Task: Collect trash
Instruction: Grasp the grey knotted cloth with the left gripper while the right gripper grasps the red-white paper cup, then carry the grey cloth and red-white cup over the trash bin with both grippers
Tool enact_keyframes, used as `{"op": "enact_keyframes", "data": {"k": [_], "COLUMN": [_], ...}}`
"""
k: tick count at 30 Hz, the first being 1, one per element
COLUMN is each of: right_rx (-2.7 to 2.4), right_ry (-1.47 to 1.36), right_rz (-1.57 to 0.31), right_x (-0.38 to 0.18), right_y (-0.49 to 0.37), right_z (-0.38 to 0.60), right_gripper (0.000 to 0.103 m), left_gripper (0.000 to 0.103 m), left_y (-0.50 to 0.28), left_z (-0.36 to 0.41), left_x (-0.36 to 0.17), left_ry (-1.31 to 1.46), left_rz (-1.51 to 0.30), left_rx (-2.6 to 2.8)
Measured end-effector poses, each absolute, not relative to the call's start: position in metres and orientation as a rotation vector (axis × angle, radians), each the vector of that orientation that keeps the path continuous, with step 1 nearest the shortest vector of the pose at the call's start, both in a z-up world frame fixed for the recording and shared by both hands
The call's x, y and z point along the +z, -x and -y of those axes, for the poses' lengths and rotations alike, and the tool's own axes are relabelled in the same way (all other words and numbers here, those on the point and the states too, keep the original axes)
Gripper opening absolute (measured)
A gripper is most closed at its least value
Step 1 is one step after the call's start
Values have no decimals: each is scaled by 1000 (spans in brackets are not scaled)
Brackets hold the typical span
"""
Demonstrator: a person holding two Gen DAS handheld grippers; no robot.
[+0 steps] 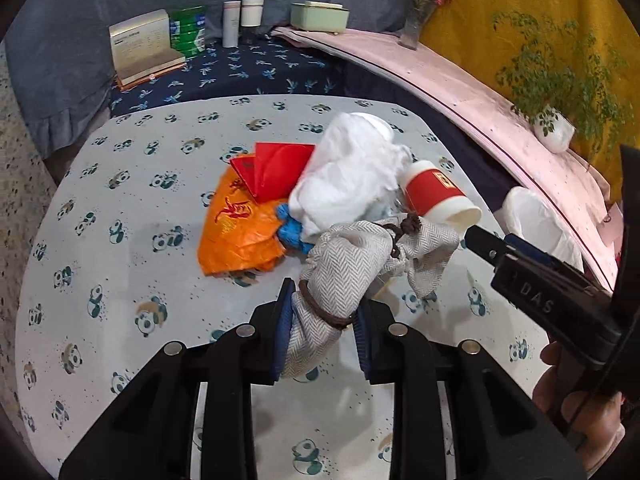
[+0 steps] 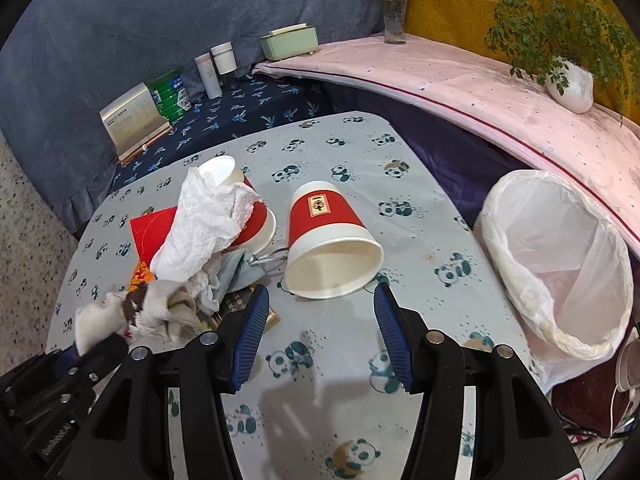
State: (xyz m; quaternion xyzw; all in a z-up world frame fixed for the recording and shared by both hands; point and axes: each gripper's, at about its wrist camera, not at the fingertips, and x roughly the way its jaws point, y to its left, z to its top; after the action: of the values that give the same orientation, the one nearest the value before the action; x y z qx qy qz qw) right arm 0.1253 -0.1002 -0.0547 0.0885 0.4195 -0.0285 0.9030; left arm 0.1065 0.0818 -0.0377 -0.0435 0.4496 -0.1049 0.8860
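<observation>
My left gripper (image 1: 322,312) is shut on a grey herringbone cloth pouch (image 1: 360,264) with a brown drawstring, at the near edge of a trash pile. The pile holds crumpled white tissue (image 1: 348,176), an orange plastic bag (image 1: 236,232), a red envelope (image 1: 276,168), something blue (image 1: 290,230) and a red-and-white paper cup (image 1: 436,196) on its side. My right gripper (image 2: 320,300) is open, its fingers just short of the mouth of that cup (image 2: 332,244). A second cup (image 2: 236,196) lies under the tissue (image 2: 204,224). The pouch (image 2: 136,316) shows at lower left.
A bin lined with a white bag (image 2: 560,264) stands open at the table's right edge. The table has a panda-print cloth (image 2: 420,208). Behind are a box (image 1: 140,44), a green can (image 1: 188,32), bottles (image 1: 240,18), a green case (image 1: 320,16), a vase (image 1: 416,20) and a potted plant (image 2: 568,80).
</observation>
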Motion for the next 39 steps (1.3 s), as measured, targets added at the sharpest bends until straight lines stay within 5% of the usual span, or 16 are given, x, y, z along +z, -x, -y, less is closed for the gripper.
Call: {"op": "enact_keyframes", "data": {"k": [7, 15, 39], "right_rx": [-38, -32, -200], "right_ry": [-199, -216, -295], "right_rz": [-905, -933, -730], "right_x": [-75, -90, -16], "right_y": [-153, -166, -73], "right_z": [94, 94, 202], "right_gripper": [39, 4, 3], "left_gripper": [27, 27, 26], "left_y": [-124, -133, -100], "left_z": [-88, -83, 28], "left_x": [-43, -48, -3], "left_ry": [113, 98, 4], "left_rz": [-950, -959, -874], "left_rx": [-209, -210, -382]}}
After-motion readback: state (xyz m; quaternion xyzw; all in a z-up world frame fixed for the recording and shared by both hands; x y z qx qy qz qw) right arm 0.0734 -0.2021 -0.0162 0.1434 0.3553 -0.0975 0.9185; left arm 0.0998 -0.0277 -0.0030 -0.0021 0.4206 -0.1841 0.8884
